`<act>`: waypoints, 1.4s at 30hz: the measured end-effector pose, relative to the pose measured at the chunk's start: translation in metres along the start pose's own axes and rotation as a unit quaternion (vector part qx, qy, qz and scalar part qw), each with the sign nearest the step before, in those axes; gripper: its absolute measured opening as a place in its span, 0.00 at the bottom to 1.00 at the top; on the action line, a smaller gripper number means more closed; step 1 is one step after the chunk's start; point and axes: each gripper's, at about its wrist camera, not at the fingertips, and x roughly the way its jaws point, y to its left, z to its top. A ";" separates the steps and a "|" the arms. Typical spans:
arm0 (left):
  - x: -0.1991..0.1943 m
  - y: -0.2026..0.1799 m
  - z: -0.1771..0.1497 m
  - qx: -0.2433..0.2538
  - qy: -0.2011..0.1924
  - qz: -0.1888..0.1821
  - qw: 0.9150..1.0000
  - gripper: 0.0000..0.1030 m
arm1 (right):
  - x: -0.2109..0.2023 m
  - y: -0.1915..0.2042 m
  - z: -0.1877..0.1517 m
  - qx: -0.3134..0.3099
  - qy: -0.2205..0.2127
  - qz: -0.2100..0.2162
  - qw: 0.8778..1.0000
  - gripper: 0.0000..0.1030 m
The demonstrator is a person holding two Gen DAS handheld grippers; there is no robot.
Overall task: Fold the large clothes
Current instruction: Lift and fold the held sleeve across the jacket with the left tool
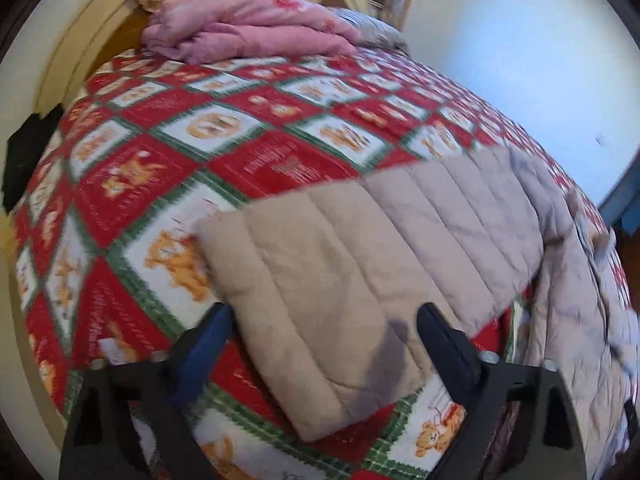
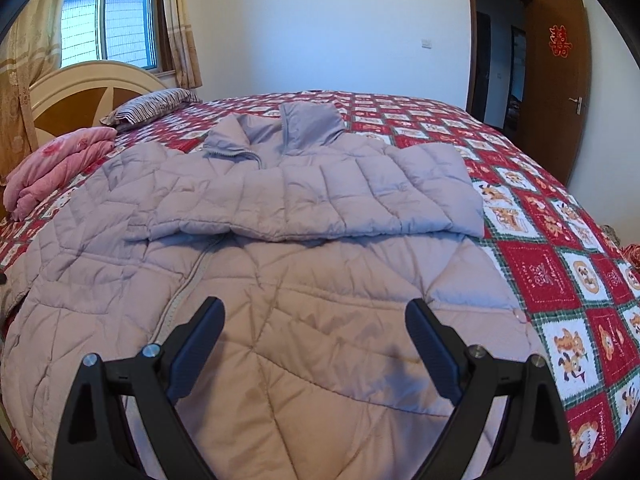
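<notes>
Sleeve-folding step on a quilted puffer jacket (image 2: 280,264) spread flat on the patchwork quilt (image 2: 560,280). One sleeve (image 2: 320,200) already lies across the chest, beyond the right gripper (image 2: 314,344), whose jaws gape empty above the hem. The left gripper (image 1: 324,344) straddles the other sleeve's cuff (image 1: 304,308), jaws wide. Next, probably: pinch that puffy, slippery cuff and carry it across.

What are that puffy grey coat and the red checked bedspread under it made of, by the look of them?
The coat looks like a thin, smooth synthetic shell over soft filling: stitched channels puff up between seams and the surface has a faint sheen. The bedspread looks like printed woven cloth, matte, with bear pictures in red and white squares; whether it is cotton is not clear.
</notes>
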 end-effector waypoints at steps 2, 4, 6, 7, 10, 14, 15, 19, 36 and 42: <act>0.002 -0.008 -0.005 0.024 -0.001 0.023 0.999 0.53 | 0.003 -0.001 -0.002 0.004 0.004 0.000 1.000 0.91; -0.004 -0.009 -0.007 0.029 -0.013 0.010 0.999 0.16 | 0.005 -0.003 -0.003 0.009 0.010 -0.001 1.000 0.91; -0.011 -0.010 -0.007 0.030 -0.022 0.001 0.999 0.12 | 0.006 -0.004 -0.005 0.012 0.012 0.000 1.000 0.91; -0.019 -0.010 -0.007 0.035 -0.032 -0.006 0.999 0.10 | 0.006 -0.005 -0.005 0.015 0.013 0.000 1.000 0.91; -0.040 -0.007 -0.004 0.042 -0.057 -0.017 0.997 0.08 | 0.003 -0.007 -0.005 0.020 0.009 0.003 1.000 0.91; -0.065 0.008 0.008 0.030 -0.089 -0.019 0.995 0.08 | -0.003 -0.011 -0.003 0.028 -0.004 0.004 1.000 0.91; -0.071 0.011 0.013 0.028 -0.097 -0.020 0.995 0.08 | -0.007 -0.012 -0.002 0.031 -0.010 0.005 0.999 0.91; -0.094 0.017 0.037 0.013 -0.124 -0.029 0.992 0.08 | -0.013 -0.014 0.003 0.034 -0.023 0.008 0.999 0.91; -0.158 -0.161 0.060 0.162 -0.185 -0.143 0.958 0.07 | -0.029 -0.056 0.016 0.050 -0.042 -0.031 0.997 0.91; -0.147 -0.234 0.046 0.217 -0.175 -0.172 0.945 0.07 | -0.039 -0.084 0.013 0.069 -0.046 -0.043 0.996 0.91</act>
